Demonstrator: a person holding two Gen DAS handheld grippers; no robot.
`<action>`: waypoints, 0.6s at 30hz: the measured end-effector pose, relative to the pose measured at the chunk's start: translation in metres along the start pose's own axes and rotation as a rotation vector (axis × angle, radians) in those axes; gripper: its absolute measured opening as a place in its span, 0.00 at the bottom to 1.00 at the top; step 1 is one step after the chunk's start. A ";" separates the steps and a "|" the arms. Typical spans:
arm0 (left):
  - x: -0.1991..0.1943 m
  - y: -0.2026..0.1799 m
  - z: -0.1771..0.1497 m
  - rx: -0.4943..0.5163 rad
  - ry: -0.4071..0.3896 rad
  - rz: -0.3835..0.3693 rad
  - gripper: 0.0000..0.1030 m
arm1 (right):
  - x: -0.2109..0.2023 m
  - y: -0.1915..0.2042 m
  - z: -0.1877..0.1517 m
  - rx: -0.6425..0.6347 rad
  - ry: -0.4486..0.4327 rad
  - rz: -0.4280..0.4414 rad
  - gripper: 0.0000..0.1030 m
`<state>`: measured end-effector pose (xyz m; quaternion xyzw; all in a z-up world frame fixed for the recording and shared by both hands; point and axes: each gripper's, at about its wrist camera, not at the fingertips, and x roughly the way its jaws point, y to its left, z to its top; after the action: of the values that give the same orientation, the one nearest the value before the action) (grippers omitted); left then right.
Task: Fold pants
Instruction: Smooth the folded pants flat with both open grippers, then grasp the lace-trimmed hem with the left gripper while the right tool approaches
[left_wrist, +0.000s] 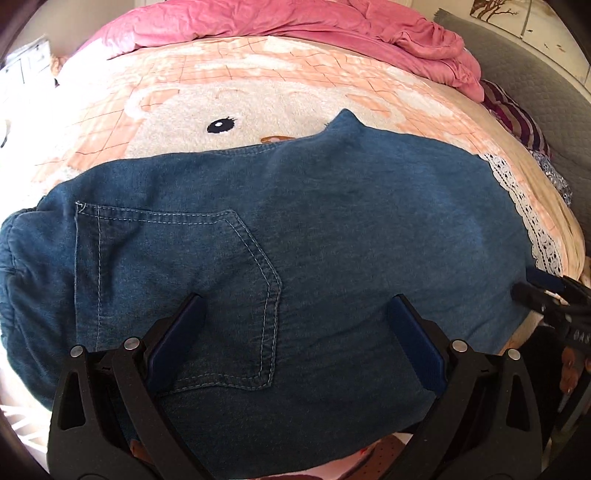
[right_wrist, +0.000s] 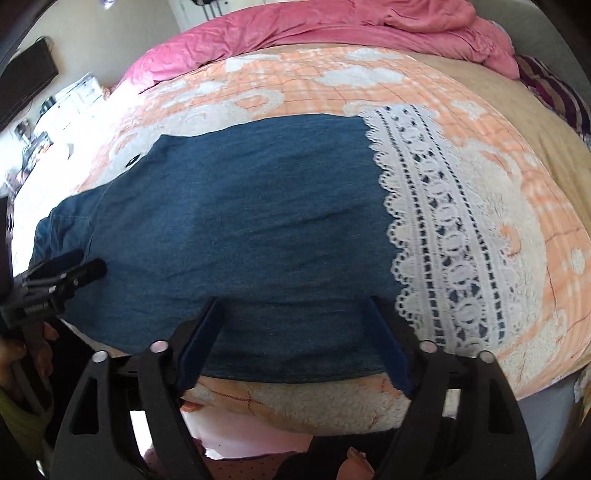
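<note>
Blue denim pants (left_wrist: 332, 221) lie flat across the bed, folded leg on leg. The back pocket (left_wrist: 177, 277) faces up at the left and the white lace hem (right_wrist: 443, 240) is at the right. My left gripper (left_wrist: 295, 301) is open just above the fabric, its fingers straddling the pocket's right edge. My right gripper (right_wrist: 293, 302) is open over the pants' near edge, close to the lace hem, with nothing pinched. The left wrist view catches the right gripper (left_wrist: 526, 283) at the far right. The right wrist view has the left gripper (right_wrist: 86, 262) at the far left.
A fleecy peach and white blanket (left_wrist: 221, 92) covers the bed. At the far side, a rumpled pink duvet (left_wrist: 295, 22) is heaped up. A striped cushion (left_wrist: 517, 118) lies at the right. The bed's near edge (right_wrist: 295, 410) drops away just below the right gripper. A person's hand (right_wrist: 44, 332) shows at the left.
</note>
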<state>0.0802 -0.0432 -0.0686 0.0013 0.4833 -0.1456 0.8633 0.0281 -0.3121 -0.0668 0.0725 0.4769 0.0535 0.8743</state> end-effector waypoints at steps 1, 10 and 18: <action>-0.002 0.000 0.000 -0.001 0.001 -0.003 0.91 | -0.003 -0.002 0.000 0.011 -0.002 0.012 0.79; -0.045 -0.031 0.011 0.081 -0.041 -0.042 0.91 | -0.081 -0.071 -0.006 0.173 -0.175 -0.042 0.84; -0.049 -0.092 0.043 0.195 -0.071 -0.081 0.91 | -0.096 -0.105 -0.021 0.268 -0.218 -0.048 0.84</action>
<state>0.0691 -0.1253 0.0078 0.0608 0.4356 -0.2267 0.8690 -0.0386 -0.4292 -0.0168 0.1823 0.3836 -0.0394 0.9045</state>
